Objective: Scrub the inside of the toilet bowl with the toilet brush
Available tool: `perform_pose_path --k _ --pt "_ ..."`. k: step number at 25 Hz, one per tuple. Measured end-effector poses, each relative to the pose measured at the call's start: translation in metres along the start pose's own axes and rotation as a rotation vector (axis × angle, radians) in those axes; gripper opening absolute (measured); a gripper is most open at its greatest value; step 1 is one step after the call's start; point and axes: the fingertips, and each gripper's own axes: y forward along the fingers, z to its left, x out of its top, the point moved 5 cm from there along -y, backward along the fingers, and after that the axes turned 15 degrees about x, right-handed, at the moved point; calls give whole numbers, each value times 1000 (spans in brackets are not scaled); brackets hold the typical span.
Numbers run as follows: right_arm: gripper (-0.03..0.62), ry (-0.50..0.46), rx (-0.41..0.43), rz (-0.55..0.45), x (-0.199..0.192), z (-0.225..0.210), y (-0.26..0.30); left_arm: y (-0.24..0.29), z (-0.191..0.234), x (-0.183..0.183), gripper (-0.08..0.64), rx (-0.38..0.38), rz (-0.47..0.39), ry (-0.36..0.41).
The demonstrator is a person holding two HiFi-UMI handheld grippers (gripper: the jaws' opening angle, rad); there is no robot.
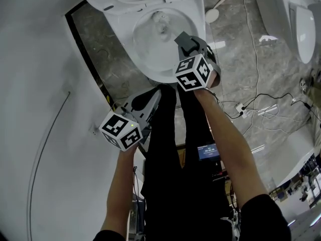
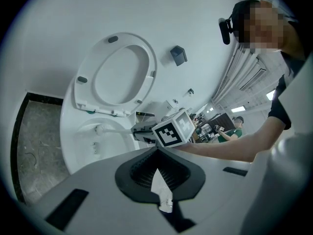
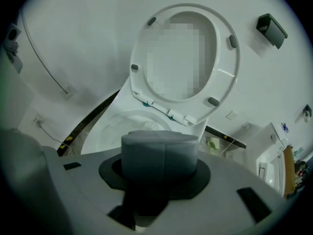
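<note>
Left gripper — smooth grey plastic, jaws drawn together, with only a white scrap in their ribbed black lining. Right gripper: jaws clamped on the toilet brush, whose slim white handle reaches into the glossy white toilet bowl. Oval seat raised. Grey veined stone floor — plain white wall.

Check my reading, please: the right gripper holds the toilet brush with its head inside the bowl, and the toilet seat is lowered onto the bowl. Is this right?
Not quite. The toilet seat is raised, not lowered onto the bowl; the left gripper view shows it. The rest holds: the right gripper holds the toilet brush with its head inside the bowl.
</note>
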Motion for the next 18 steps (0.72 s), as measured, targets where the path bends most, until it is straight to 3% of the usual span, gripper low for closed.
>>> perform_pose_path --k 18 --pt "161 -58 -104 88 -43 -14 -31 7 -8 -4 9 -25 31 34"
